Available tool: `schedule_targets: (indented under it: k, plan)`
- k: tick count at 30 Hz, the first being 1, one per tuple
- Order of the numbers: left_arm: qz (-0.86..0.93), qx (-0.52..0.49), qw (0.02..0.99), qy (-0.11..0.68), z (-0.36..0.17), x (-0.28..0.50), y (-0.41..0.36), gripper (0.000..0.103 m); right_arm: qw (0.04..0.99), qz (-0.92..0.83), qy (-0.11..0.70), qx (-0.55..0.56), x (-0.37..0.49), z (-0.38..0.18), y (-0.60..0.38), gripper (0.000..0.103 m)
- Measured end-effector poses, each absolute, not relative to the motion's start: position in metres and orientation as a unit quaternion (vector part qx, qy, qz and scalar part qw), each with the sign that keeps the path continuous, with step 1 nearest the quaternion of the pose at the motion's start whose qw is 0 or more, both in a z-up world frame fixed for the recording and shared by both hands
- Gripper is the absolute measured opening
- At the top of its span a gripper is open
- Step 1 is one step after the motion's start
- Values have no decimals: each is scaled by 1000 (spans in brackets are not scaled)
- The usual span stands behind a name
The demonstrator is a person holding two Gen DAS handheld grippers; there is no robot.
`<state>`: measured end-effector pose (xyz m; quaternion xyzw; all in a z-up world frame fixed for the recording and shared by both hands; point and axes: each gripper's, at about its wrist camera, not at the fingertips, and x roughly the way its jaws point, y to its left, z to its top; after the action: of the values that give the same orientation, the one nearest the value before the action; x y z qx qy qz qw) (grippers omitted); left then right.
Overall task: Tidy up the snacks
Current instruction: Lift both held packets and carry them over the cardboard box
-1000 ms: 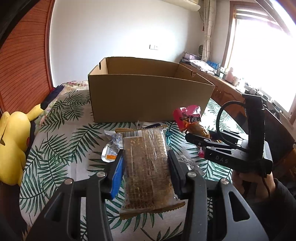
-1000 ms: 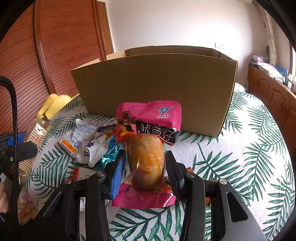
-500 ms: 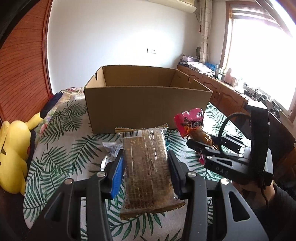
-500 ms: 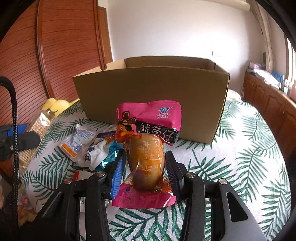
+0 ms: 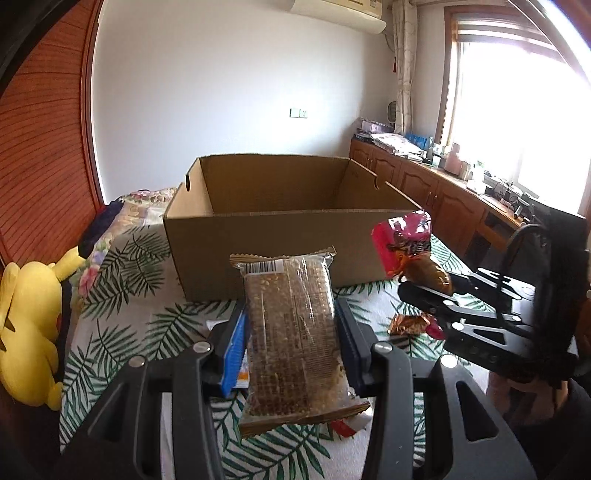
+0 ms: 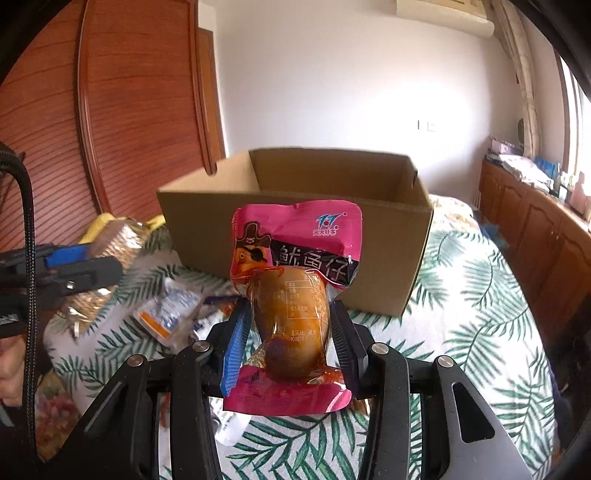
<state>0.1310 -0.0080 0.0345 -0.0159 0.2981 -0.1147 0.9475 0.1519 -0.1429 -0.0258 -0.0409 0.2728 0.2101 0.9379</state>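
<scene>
The left tongs (image 5: 291,332) are clenched on a clear-wrapped brown cereal bar (image 5: 295,336), held above the surface. The right tongs (image 6: 286,325) are clenched on a pink squid snack pouch (image 6: 295,295), also held clear of the surface.

Surface: a cloth with a green palm-leaf print on white (image 6: 480,295); whether it covers a bed or a tabletop cannot be told. An open cardboard box (image 5: 280,236) stands on it, beyond both tongs; the part of its interior that shows is bare. Loose snack packets (image 6: 168,314) lie on the cloth in front of the box, near its left corner in the right wrist view. A yellow plush toy (image 5: 29,325) lies at the left edge of the cloth.

Room: white walls, a reddish ribbed wood panel (image 6: 129,110) on the left, wooden cabinets (image 5: 443,192) under a bright window (image 5: 517,92) on the right, an air conditioner (image 5: 340,14) high on the wall.
</scene>
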Motion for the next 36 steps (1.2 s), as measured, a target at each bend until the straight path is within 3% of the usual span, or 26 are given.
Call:
schedule_targets:
  k: [23, 36]
  plan:
    - [-123, 23, 955, 269, 93, 180, -26, 44, 946, 174, 263, -69, 216, 35, -145, 44]
    - [-121, 22, 954, 274, 89, 240, -23, 45, 945, 184, 264, -65, 258, 38, -146, 44]
